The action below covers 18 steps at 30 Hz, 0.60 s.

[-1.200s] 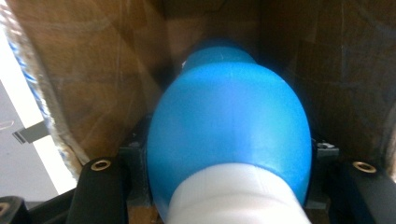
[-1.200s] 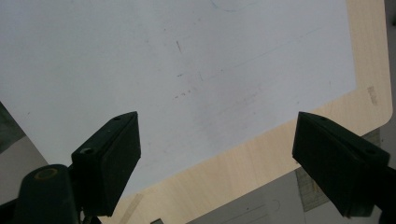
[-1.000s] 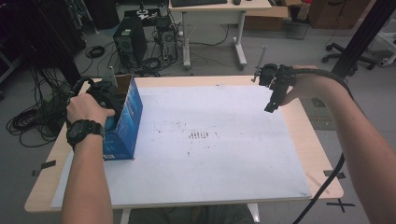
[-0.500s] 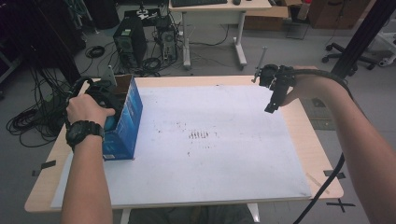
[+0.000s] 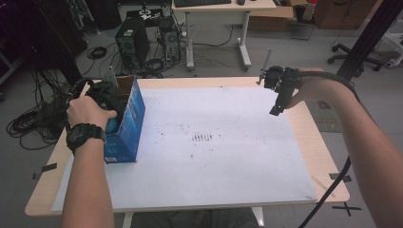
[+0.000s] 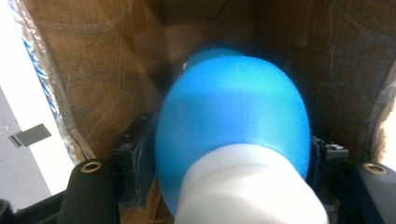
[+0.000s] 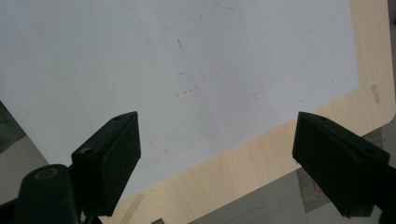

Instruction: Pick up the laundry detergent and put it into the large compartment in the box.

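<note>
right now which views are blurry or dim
Left gripper view: the blue bottle and its white cap are soft, too close to focus, inside the shadowed box. Right gripper view: sharp and evenly lit. High view: clear, dim at the room's edges.

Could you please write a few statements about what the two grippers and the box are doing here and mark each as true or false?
1. The left gripper is clamped on a blue and white object inside the cardboard box. True.
2. The right gripper holds a pen. False: its jaws are wide apart with nothing between them.
3. The box stands at the left edge of the table, in the high view. True.
4. The right gripper rests inside the box. False: it hangs above the table's far right part, over the white sheet.
</note>
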Available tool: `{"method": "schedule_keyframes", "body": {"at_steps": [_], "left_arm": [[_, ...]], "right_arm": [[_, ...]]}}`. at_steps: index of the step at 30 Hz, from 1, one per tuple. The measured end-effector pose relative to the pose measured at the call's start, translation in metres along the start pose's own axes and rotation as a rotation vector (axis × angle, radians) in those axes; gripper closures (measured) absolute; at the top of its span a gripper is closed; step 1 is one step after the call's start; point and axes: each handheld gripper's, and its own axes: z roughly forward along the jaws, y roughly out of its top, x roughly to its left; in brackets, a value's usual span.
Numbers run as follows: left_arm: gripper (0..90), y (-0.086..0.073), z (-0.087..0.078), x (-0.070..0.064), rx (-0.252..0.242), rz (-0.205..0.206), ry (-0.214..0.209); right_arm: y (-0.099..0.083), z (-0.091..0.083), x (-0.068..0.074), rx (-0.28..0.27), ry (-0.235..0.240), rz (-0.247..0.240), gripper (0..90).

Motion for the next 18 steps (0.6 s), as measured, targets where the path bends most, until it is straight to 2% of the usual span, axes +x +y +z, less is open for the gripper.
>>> {"method": "schedule_keyframes", "body": {"at_steps": [1,9,18], "left_arm": [[29.2,0.0000,0.0005,-0.0002,0.001,0.001,-0.002],[25.5,-0.0007,0.0010,-0.0010,-0.002,-0.002,0.006],[24.8,-0.0028,-0.0033,0.0000,-0.026,-0.009,-0.005]], "right_arm": [[-0.0007,0.0001,-0.0004,-0.002,0.000,-0.001,15.2],[-0.0007,-0.0003,-0.0003,-0.003,0.000,-0.003,15.2],[-0.0011,0.0010,-0.0010,0.004,0.002,-0.008,15.1]]}}
